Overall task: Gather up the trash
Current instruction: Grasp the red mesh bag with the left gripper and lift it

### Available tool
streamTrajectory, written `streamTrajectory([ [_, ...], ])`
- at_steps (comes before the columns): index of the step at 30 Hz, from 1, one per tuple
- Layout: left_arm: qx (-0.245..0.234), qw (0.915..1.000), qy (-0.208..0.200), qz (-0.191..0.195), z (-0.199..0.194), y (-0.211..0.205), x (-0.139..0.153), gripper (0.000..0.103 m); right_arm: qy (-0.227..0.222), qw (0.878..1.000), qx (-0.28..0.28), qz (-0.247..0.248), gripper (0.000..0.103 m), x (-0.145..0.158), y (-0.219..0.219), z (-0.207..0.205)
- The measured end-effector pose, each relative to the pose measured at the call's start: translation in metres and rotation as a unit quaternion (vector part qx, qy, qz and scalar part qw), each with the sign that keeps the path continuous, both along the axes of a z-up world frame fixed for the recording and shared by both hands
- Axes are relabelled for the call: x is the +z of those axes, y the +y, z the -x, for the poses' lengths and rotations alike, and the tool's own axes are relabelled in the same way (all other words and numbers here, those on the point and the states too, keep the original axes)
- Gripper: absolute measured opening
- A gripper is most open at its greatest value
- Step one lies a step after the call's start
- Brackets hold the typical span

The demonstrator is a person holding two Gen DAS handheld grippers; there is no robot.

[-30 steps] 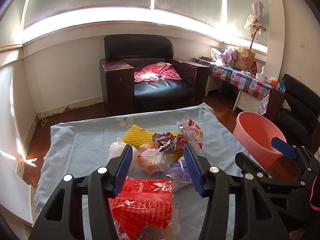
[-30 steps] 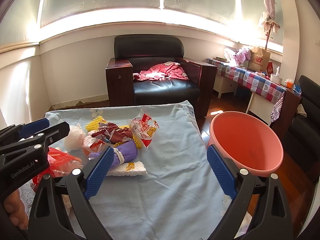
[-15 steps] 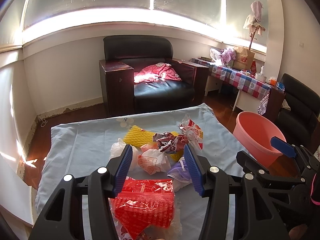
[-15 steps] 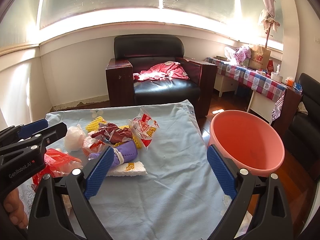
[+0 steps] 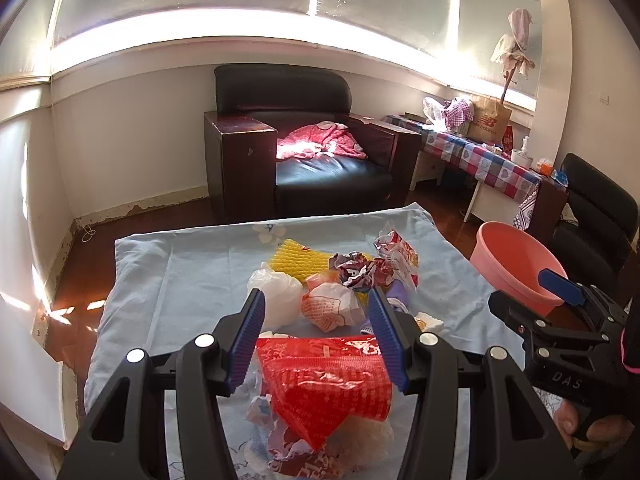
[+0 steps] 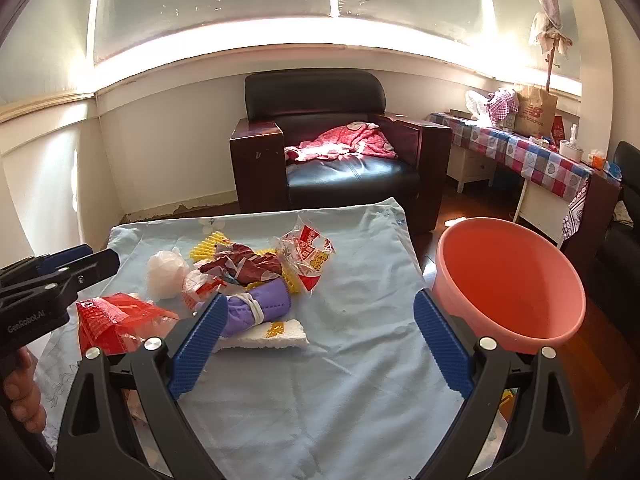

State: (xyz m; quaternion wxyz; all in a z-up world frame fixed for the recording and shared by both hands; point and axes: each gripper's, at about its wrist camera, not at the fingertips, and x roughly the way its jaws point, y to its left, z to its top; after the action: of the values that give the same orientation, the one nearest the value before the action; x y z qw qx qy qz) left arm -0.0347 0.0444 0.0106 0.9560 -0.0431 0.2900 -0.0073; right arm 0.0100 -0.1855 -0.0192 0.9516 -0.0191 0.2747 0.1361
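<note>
A: Trash is found heaped near the middle of the pale blue cloth point(image 6: 320, 380). A red plastic bag point(image 5: 326, 384) is seen nearest the left gripper point(image 5: 318, 338), whose jaws are spread wide, with nothing pinched; the bag lies below and between them, not yet touched as far as can be told.

B: Noted. The right gripper point(image 6: 320, 344) is likewise spread, nothing held. A purple wrapped bundle point(image 6: 256, 310) is placed just beside its left finger, resting on a white foam piece point(image 6: 276, 334).

A: Behind the red bag, a white crumpled wrapper point(image 5: 330, 306) and a white plastic ball point(image 5: 276, 296) are recorded, with yellow foam netting point(image 5: 298, 258) and a dark crumpled wrapper point(image 5: 356, 270) further back. A red-and-clear snack packet point(image 6: 308, 254) is propped at the heap's far right.

B: The pink basin point(image 6: 508, 284) is set off the cloth's right edge, near the right gripper. It is judged to be placed there as the bin, within easy reach.

A: The wide opening is judged to suit the bulky red bag, likely the first pick. No piece is seen in the basin so far.
</note>
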Motion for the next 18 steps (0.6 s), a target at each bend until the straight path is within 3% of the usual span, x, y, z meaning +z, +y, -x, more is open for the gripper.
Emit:
streamTrajectory([
  [12, -0.048, 0.9984, 0.025, 0.012, 0.037, 0.005, -0.016, 0.053, 0.011, 0.999, 0.043, -0.016, 0.094, -0.009, -0.001, 0.005],
  [18, -0.037, 0.9981, 0.048, 0.01, 0.028, -0.002, -0.026, 0.067, 0.009, 0.998, 0.061, -0.024, 0.094, -0.01, 0.0, 0.009],
])
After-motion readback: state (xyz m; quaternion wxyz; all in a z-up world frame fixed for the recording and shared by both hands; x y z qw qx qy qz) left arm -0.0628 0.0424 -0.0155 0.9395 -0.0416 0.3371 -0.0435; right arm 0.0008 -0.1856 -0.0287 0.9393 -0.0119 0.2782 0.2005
